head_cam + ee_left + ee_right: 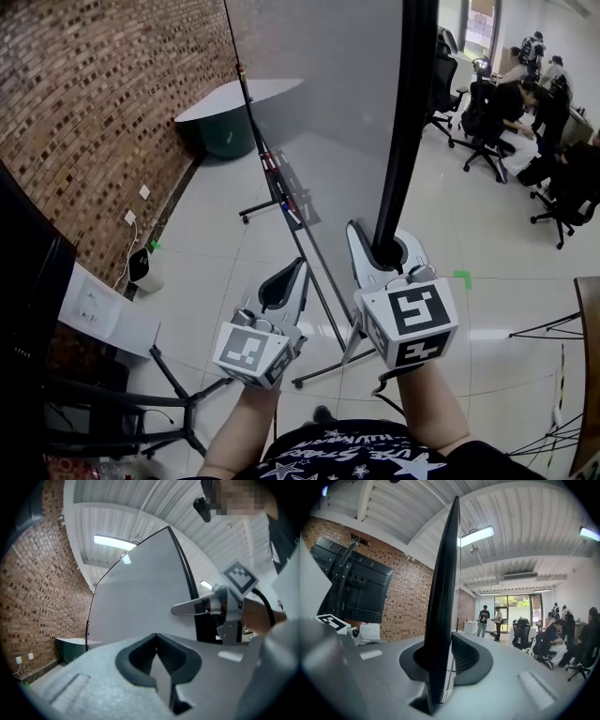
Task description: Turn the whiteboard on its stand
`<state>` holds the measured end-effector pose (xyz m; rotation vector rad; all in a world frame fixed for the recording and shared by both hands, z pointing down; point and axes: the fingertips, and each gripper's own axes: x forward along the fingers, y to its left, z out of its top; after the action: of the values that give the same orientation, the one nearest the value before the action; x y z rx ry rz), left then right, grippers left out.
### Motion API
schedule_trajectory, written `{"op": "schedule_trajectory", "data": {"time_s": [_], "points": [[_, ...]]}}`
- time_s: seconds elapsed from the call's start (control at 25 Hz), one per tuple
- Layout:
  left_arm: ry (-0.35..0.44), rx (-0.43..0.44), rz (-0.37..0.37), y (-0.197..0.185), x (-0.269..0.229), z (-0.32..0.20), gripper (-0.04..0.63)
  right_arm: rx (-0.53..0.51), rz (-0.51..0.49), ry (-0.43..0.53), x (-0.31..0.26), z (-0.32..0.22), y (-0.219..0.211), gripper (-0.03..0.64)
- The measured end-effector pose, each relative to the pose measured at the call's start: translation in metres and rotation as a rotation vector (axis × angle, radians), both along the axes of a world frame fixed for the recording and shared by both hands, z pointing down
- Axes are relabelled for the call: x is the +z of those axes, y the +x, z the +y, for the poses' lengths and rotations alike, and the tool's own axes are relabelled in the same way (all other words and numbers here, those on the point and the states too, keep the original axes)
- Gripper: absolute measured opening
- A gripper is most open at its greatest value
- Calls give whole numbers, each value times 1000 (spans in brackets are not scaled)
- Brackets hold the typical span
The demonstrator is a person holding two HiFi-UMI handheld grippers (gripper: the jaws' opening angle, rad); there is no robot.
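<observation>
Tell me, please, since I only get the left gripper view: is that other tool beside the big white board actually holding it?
Observer: Yes. In the right gripper view the right tool is closed on the black-framed white whiteboard, with the board's black edge between the jaws.
Operator: What holds the board up?
Observer: The head view shows a black metal stand with wheeled feet underneath.
Operator: Is anyone else around?
Observer: Several people sit on black office chairs at the far right.

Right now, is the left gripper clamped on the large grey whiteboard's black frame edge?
No, the left gripper has nothing between its jaws; the whiteboard stands beyond them.
</observation>
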<state>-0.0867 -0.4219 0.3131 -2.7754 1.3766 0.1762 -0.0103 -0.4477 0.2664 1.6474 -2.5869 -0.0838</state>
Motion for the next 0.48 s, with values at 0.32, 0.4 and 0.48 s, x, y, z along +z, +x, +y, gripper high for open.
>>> {"op": "schedule_trajectory", "data": {"time_s": [0.32,0.4,0.48], "points": [[3,-11,8,-6,-3,5,5,-8,-12,6,-7,2,-2,57],[-6,-9,6,-4,-3,8,5,-8,-14,1,-6,4,0,57],[-15,-10,5,-2,-3,12,5,-11,-17,0,-7,7,1,57]]}}
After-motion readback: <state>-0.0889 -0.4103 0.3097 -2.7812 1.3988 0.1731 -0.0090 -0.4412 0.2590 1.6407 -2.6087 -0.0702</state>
